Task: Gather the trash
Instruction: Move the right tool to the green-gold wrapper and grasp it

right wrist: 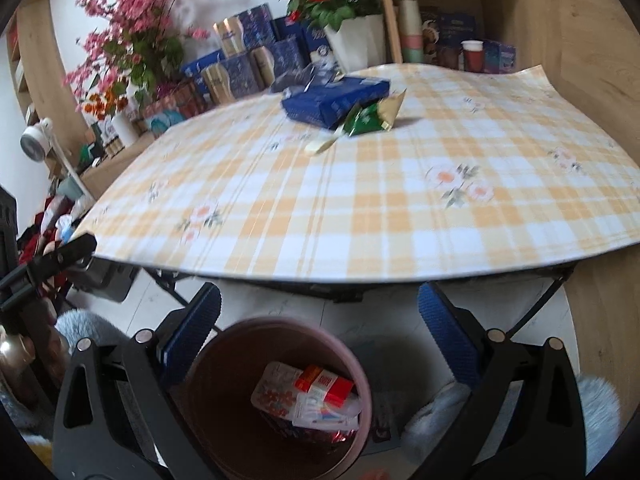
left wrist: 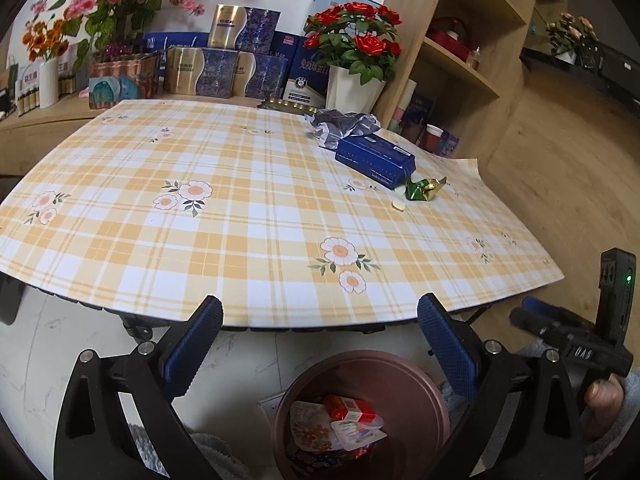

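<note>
Left wrist view: the left gripper (left wrist: 320, 334) has its fingers spread wide and empty above the brown bin (left wrist: 400, 376), at 6 o'clock. On the checked surface (left wrist: 224, 216), a blue box (left wrist: 374, 158) and green wrapper (left wrist: 422, 189) lie at 1 o'clock. The right gripper (right wrist: 319, 330) likewise gapes empty.
</note>
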The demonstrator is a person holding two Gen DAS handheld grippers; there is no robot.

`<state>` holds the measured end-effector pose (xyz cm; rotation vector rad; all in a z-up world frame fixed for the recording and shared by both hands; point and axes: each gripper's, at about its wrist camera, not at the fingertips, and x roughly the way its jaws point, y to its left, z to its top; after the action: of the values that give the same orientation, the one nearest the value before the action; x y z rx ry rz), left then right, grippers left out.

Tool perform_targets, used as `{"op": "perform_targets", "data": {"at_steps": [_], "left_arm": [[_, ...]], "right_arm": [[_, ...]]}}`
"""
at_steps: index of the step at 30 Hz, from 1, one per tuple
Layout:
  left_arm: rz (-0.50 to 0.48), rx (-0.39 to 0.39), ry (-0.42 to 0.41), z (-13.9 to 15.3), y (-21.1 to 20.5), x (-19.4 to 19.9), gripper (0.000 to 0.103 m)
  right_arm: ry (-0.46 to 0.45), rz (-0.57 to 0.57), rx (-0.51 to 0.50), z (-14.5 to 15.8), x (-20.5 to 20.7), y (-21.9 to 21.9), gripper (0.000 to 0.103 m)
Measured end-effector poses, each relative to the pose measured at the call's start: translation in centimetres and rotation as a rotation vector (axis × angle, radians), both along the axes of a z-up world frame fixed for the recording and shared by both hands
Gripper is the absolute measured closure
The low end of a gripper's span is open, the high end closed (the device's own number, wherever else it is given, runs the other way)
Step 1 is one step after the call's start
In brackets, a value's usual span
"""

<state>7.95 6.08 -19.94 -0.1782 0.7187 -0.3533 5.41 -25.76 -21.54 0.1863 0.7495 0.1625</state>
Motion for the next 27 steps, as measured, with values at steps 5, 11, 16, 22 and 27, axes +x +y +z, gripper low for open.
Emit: {"op": "perform_targets", "data": {"at_steps": [5, 11, 16, 22, 27], "left_arm": [[-0.001, -0.013, 0.000, 1.3, -0.1, 1.8, 0.008], [-0.022, -0.002, -0.024, 3.3, -1.3, 5.0, 0.008], [-0.030, -0.019, -0.010, 3.9, -2.6, 8.5, 0.008], [-0.022, -0.040, 0.027, 3.2, -3.9, 12.1, 0.008], [-0.022, -0.022, 0.043, 2.6, -4.7, 14.0, 0.008]], "right_arm": [[-0.006, -0.041, -0.085, 2.3, 2.3, -2.4, 0.006], [0.000, -0.107, -0.159, 4.4, 7.3, -5.7, 0.006], [0.019, -0.105, -0.127, 4.7, 12.3, -7.2, 0.006], [0.053, -0.140, -0.057, 2.8, 19.0, -7.3, 0.006], [0.090, -0.190, 0.057, 1.2, 23.8, -7.9, 0.015]]}}
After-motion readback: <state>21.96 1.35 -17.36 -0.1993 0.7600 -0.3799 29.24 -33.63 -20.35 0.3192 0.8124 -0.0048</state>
